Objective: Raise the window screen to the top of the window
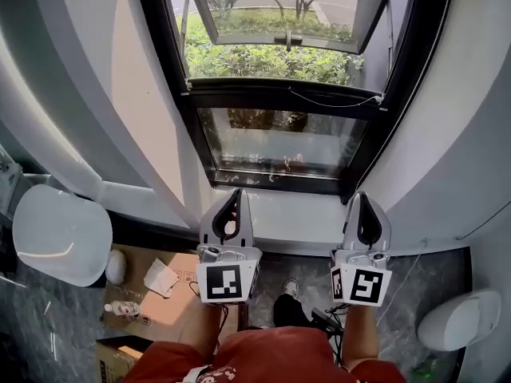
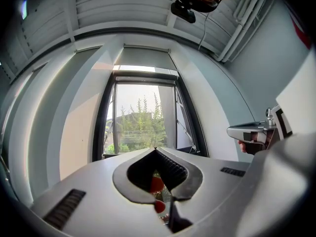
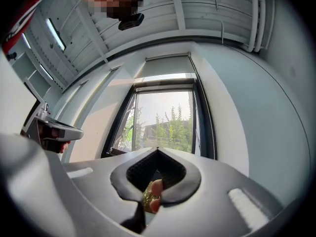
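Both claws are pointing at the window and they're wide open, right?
Not quite. Both point at the window, but they're shut, not open. In the left gripper view the left claw has its jaws together with nothing between; the right gripper view shows the right claw the same.

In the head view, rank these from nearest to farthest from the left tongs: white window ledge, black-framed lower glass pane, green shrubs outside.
From the left tongs:
1. White window ledge, closest, right by the tips.
2. Black-framed lower glass pane, beyond the ledge, centre.
3. Green shrubs, outdoors, past the open window.
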